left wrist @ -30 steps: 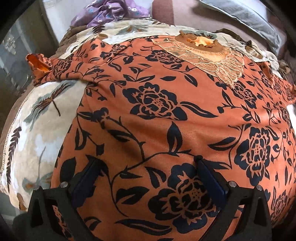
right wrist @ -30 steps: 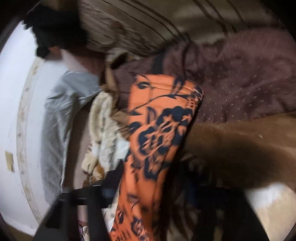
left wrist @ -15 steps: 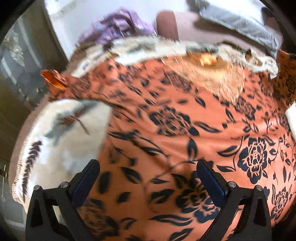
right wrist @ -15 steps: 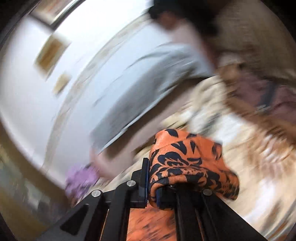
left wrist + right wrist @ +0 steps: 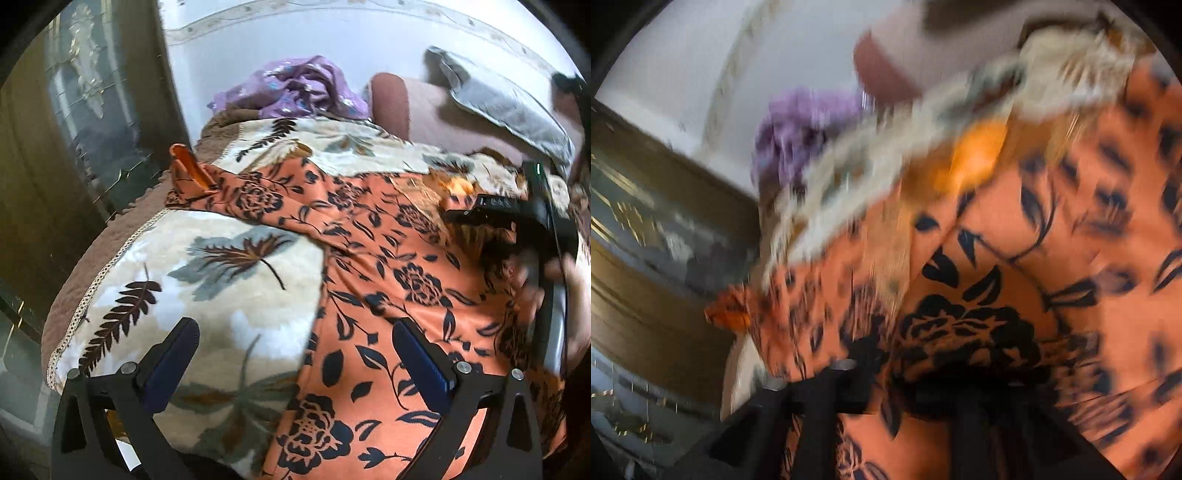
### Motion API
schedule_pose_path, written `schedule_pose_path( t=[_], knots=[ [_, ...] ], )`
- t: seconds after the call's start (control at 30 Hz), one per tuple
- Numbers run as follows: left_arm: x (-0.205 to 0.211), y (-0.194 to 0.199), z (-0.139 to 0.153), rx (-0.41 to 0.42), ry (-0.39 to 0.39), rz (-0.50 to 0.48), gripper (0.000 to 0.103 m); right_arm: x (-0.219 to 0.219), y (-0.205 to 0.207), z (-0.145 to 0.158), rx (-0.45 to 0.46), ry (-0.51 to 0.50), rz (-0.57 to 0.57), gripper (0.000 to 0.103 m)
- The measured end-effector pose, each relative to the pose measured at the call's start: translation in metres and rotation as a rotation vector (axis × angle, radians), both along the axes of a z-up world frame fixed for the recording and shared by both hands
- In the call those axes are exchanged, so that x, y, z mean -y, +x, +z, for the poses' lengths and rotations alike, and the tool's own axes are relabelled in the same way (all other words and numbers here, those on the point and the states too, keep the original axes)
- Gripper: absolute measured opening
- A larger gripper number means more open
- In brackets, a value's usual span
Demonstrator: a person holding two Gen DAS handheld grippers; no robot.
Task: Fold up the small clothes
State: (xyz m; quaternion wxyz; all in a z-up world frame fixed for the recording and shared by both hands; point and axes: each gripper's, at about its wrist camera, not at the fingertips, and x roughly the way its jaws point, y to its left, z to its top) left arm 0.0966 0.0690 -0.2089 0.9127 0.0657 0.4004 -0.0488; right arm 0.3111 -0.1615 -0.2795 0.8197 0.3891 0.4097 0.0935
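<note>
An orange garment with black flowers (image 5: 388, 280) lies spread on a cream leaf-print blanket (image 5: 229, 280), one sleeve (image 5: 192, 177) reaching left. My left gripper (image 5: 293, 328) hovers open above the garment's left edge and holds nothing. At the right, my right gripper (image 5: 476, 216) is blurred over the lace neckline. In the blurred right wrist view a bunched fold of the orange garment (image 5: 960, 325) lies between the fingers of the right gripper (image 5: 934, 373). Its jaws are opening and look apart, so the pads no longer press the cloth.
A crumpled purple garment (image 5: 295, 88) lies at the far end of the bed beside a brown bolster (image 5: 391, 99) and a grey pillow (image 5: 498, 99). A glass-fronted cabinet (image 5: 92, 110) stands close on the left. A person's hand (image 5: 561, 269) grips the right tool.
My left gripper rose and drifted left, so blanket now shows under its left finger. My right gripper swung across the garment carrying the sleeve fold, and its jaws went from clamped to parted.
</note>
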Motion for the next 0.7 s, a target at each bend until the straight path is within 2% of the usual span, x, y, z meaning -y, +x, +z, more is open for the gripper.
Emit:
schedule_pose_path(
  t=[0.03, 0.2, 0.3, 0.37, 0.43, 0.47, 0.57, 0.63, 0.7],
  knots=[
    [-0.001, 0.002, 0.003, 0.002, -0.009, 0.008, 0.103, -0.003, -0.013, 0.0, 0.033, 0.056, 0.019, 0.085],
    [0.014, 0.01, 0.02, 0.041, -0.035, -0.006, 0.103, 0.025, -0.06, 0.02, 0.092, 0.138, 0.107, 0.086],
    [0.047, 0.018, 0.029, 0.071, -0.051, -0.052, 0.103, 0.073, -0.106, 0.035, 0.133, 0.1, 0.004, 0.085],
    [0.08, 0.025, 0.027, 0.072, -0.043, -0.094, 0.103, 0.106, -0.131, 0.037, 0.151, 0.071, -0.065, 0.078],
    [0.121, 0.035, 0.014, 0.041, -0.001, -0.141, 0.103, 0.138, -0.142, 0.032, 0.152, 0.046, -0.145, 0.044],
    [0.138, 0.04, 0.007, 0.019, 0.023, -0.151, 0.103, 0.153, -0.146, 0.026, 0.143, 0.044, -0.194, 0.038],
    [0.182, 0.055, -0.018, -0.012, 0.085, -0.153, 0.103, 0.189, -0.145, 0.003, 0.084, 0.092, -0.301, 0.037],
    [0.2, 0.065, -0.031, -0.013, 0.127, -0.131, 0.103, 0.196, -0.136, 0.004, 0.036, 0.037, -0.317, 0.037],
    [0.213, 0.074, -0.041, -0.05, 0.138, -0.118, 0.103, 0.199, -0.127, 0.002, 0.022, 0.016, -0.315, 0.037]
  ],
)
